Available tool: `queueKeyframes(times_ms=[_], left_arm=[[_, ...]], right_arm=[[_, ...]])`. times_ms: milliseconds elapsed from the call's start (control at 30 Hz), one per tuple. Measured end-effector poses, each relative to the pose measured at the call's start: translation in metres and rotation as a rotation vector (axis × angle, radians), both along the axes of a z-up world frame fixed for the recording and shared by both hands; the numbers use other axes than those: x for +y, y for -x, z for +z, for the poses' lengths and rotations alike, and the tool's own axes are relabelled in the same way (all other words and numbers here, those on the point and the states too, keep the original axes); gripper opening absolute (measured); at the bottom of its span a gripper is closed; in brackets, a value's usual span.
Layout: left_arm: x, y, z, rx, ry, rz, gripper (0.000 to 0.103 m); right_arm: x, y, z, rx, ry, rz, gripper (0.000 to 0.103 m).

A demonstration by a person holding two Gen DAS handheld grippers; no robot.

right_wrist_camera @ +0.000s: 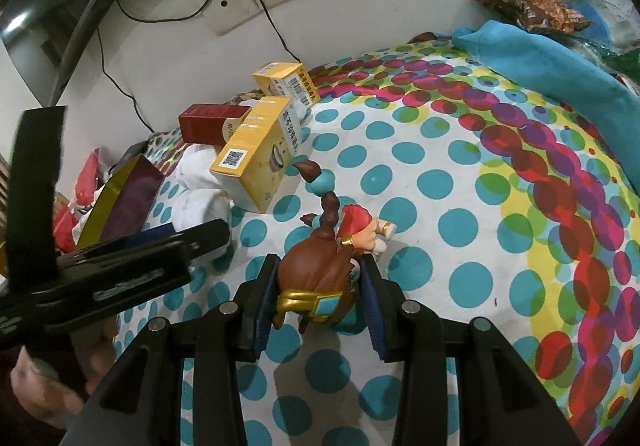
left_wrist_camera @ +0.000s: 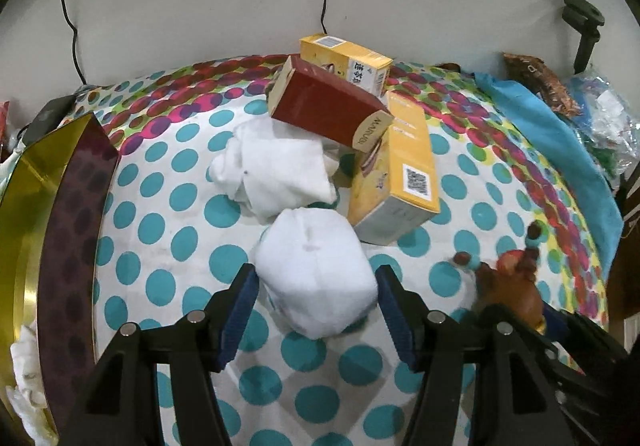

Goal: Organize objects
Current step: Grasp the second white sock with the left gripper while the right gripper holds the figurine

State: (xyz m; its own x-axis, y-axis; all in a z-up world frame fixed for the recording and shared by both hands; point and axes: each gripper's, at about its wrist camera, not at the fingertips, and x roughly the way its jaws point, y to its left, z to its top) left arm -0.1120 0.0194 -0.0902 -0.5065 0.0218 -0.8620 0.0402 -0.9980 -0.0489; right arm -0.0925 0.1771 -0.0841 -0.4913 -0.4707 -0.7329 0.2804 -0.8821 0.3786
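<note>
Now the left gripper (left_wrist_camera: 316, 286) stands wide apart around a rolled white sock bundle (left_wrist_camera: 316, 278); its two blue pads (left_wrist_camera: 244, 306) are on either side of the bundle, the right one maybe just touching it, the left one with a small gap, so it is not clenched yet. The bundle lies straight ahead between the fingers, on the dotted tablecloth (left_wrist_camera: 160, 230), and its longer side runs about along the fingers. Just beyond it is a second, looser white cloth (left_wrist_camera: 276, 170), and behind that a pile of three boxes: a dark red box (left_wrist_camera: 324, 106) leaning on a long yellow box (left_wrist_camera: 400, 174), with a smaller yellow box (left_wrist_camera: 344, 58) at the back near the wall. A gold and purple box (left_wrist_camera: 60, 226) stands open at the far left, with something white inside it.

The right gripper (right_wrist_camera: 316, 286) is closed in on a brown figurine (right_wrist_camera: 316, 274) with a red cap; both pads press its round body, and its tail points away toward the long yellow box. I judge that each hand has its own object directly in front, so the left hand only needs to clench, and the open box is nearer to this hand
</note>
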Motion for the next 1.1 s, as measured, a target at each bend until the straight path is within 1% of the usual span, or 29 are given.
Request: queueKeyframes(times_ms=[67,133,167,200,233,333,433,567,700,767,933,1100], left_arm=[[0.0,0.0,-0.004,0.0,0.012,0.003,0.062],[-0.001,-0.002,-0.005,0.018,0.011,0.007,0.061],[-0.002,-0.003,-0.006,0.028,-0.005,0.007,0.058],[-0.004,-0.005,-0.006,0.033,-0.013,0.007,0.05],[-0.005,-0.006,-0.005,0.037,-0.014,0.013,0.046],[-0.008,-0.009,-0.003,0.037,-0.055,0.0,0.044],[-0.007,-0.016,0.001,0.05,-0.056,-0.011,0.043],[-0.001,-0.032,0.015,0.095,-0.021,-0.042,0.043],[0.0,-0.047,0.031,0.123,-0.008,-0.057,0.043],[0.0,-0.054,0.038,0.121,0.011,-0.052,0.043],[-0.009,-0.076,0.057,0.144,0.01,-0.041,0.043],[-0.03,-0.099,0.072,0.159,0.027,-0.002,0.043]], right_arm=[[0.0,0.0,0.0,-0.003,0.005,0.003,0.036],[0.0,0.0,-0.001,-0.003,0.009,0.006,0.036],[0.0,-0.001,-0.001,-0.003,0.009,0.007,0.036],[0.0,-0.001,-0.001,-0.004,0.011,0.009,0.036],[0.0,-0.001,-0.001,-0.005,0.014,0.009,0.036],[0.0,-0.002,-0.001,-0.005,0.01,0.007,0.036],[-0.001,-0.003,-0.001,-0.007,0.008,0.005,0.036],[-0.002,-0.005,0.0,-0.003,0.002,0.008,0.036],[-0.004,-0.009,0.005,0.005,-0.009,0.009,0.036],[-0.005,-0.012,0.007,0.009,-0.014,0.009,0.036],[-0.006,-0.018,0.008,0.006,-0.023,0.005,0.036],[-0.005,-0.027,0.008,-0.004,-0.033,-0.004,0.036]])
